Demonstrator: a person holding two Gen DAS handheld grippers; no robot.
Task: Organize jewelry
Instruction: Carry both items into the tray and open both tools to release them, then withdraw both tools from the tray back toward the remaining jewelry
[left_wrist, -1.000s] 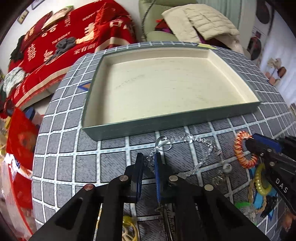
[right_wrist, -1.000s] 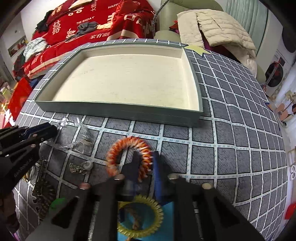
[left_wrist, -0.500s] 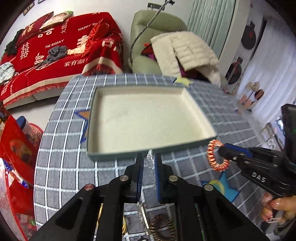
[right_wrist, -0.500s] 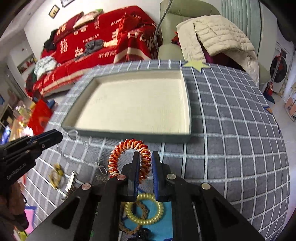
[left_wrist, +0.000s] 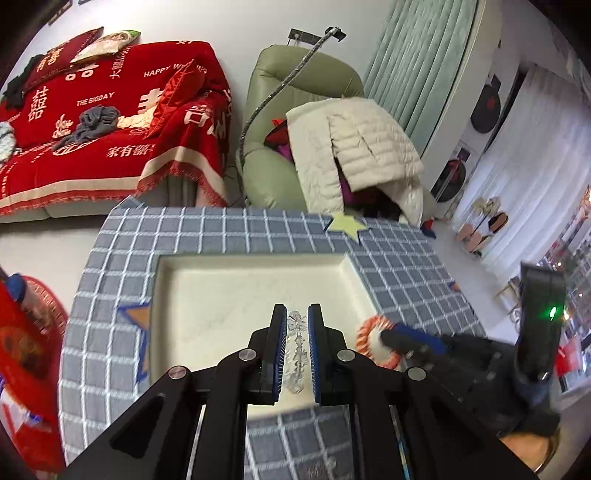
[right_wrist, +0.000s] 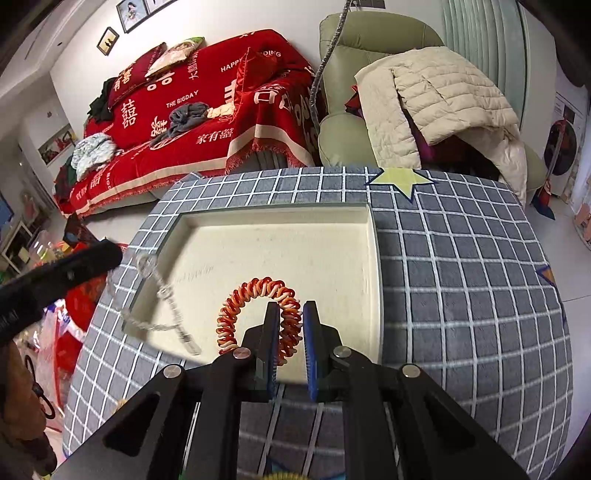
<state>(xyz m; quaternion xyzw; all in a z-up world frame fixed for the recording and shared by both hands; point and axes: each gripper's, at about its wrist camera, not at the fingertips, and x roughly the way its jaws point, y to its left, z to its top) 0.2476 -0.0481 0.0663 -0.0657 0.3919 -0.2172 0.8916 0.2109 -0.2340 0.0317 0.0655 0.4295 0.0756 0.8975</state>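
Left wrist view showed the left claw (left_wrist: 297, 338) clenched on a clear crystal-bead bracelet (left_wrist: 296, 347), the strand pinched between its blue pads at the lower centre of the frame, over the near part of the shallow cream-lined tray with grey-green walls (left_wrist: 255, 258). At the lower right of that frame the right claw (left_wrist: 384, 338) gripped an orange-and-white coiled spiral hair tie (left_wrist: 364, 332), just over the tray's near right corner.

Right wrist view confirmed it: the right claw (right_wrist: 290, 332) was clamped on the near side of the coil (right_wrist: 236, 314), whose loop stood up over the cream floor of the tray (right_wrist: 373, 258). At the left of the frame the bead strand (right_wrist: 166, 295) dangled from the left claw's tip (right_wrist: 110, 254), its loose end with a metal clasp trailing low by the tray's near left wall, blurred.

Judging from this, the step in hand was carrying both pieces into the tray. To do it well, each claw would best travel further in over the cream floor before letting go, the left one high enough for the trailing clasp to clear the wall. Setting the two down well apart, strand toward the left and coil toward the right, should keep them from tangling. Lowering close to the floor before releasing would stop beads bouncing onto the checked grey tabletop (right_wrist: 461, 277).
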